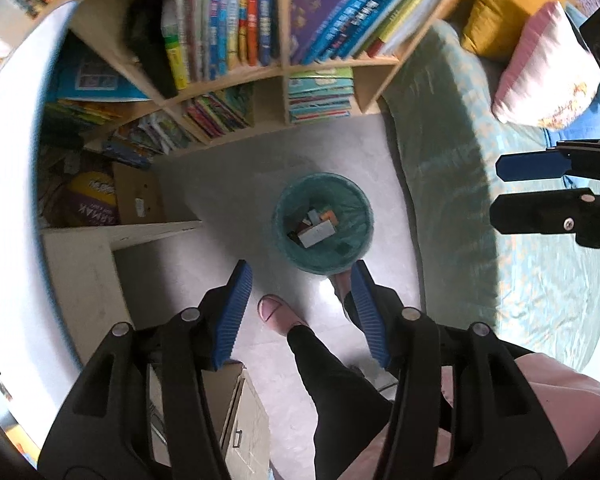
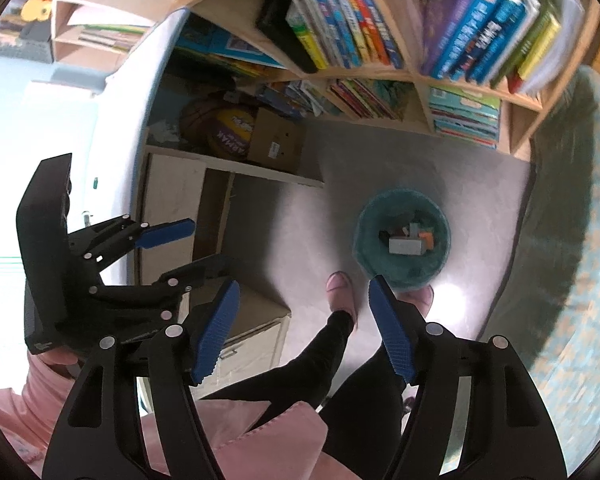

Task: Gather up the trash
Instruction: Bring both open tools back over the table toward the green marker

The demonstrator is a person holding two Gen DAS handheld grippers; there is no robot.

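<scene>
Blurred book spines [image 1: 236, 20] above bin [image 1: 284, 204]

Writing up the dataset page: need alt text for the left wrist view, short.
Seen from above, the open, empty left gripper hangs over a teal-lined trash bin holding small boxes, on grey floor. A bookshelf stands behind, a green bedspread and the right gripper at right.

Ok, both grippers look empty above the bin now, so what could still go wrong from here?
1. The teal bin stands right at the pink slippers; a step forward could knock it over and spill the small boxes inside.
2. The left gripper and right gripper hang close together, both open, and could collide when they turn away.
3. The bed edge and bookshelf leave little room.
</scene>
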